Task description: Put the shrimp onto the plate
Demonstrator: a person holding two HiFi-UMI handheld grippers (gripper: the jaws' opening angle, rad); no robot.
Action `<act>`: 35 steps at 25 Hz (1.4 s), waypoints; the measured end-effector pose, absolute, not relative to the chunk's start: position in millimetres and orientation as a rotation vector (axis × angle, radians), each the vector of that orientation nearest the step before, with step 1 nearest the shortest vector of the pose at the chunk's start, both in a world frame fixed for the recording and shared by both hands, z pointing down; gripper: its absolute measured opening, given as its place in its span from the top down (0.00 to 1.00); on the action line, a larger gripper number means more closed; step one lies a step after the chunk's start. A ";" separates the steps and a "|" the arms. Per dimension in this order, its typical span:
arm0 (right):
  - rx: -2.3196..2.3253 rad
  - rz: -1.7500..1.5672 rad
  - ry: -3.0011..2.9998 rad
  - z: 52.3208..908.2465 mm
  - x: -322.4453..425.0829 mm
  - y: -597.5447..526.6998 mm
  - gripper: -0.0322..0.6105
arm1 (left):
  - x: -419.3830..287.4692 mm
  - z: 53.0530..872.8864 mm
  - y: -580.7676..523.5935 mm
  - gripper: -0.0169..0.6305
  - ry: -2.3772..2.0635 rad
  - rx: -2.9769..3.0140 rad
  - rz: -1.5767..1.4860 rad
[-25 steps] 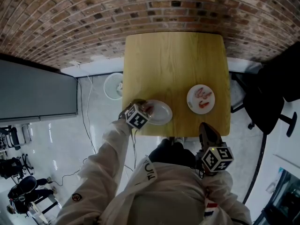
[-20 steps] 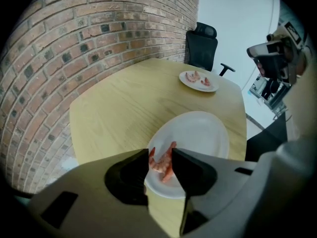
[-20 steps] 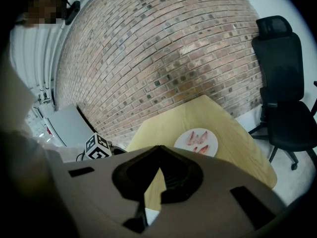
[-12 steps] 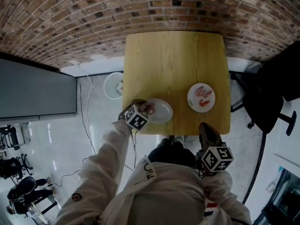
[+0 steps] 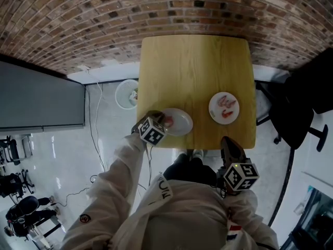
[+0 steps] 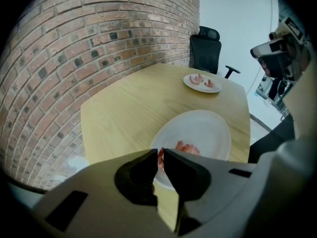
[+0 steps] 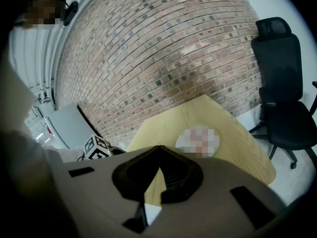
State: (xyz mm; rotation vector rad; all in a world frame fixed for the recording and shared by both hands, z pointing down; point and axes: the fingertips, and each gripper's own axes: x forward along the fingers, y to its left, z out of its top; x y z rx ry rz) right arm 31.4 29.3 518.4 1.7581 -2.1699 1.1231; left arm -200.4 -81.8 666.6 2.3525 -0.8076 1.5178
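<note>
Brick wall (image 5: 104, 14); rounded-square wooden table (image 5: 192, 72); pink shrimp (image 6: 189, 148) on round white plate (image 6: 210, 128).

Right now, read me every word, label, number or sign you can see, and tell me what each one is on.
No text here reads clearly.
Jacket collar lettering: white letters, too small and skewed to read.
Sleeve patch: too small to read.
Left marker cube and right marker cube: black-and-white square patterns, no letters.
Table and brick wall: bare of print.
</note>
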 end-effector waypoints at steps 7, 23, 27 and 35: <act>1.766 1.121 -2.172 515.2 27.4 34.9 0.91 | -202.8 657.9 -80.9 0.92 -0.830 2.368 1.488; 1.815 1.099 -2.159 505.9 8.1 54.1 0.91 | -210.8 644.2 -74.9 0.92 -0.851 2.438 1.426; 1.836 1.084 -2.157 500.7 3.0 61.1 0.91 | -209.5 634.4 -73.1 0.92 -0.848 2.474 1.410; 1.882 1.047 -2.162 490.4 -0.7 78.5 0.91 | -195.9 612.5 -62.8 0.92 -0.845 2.552 1.357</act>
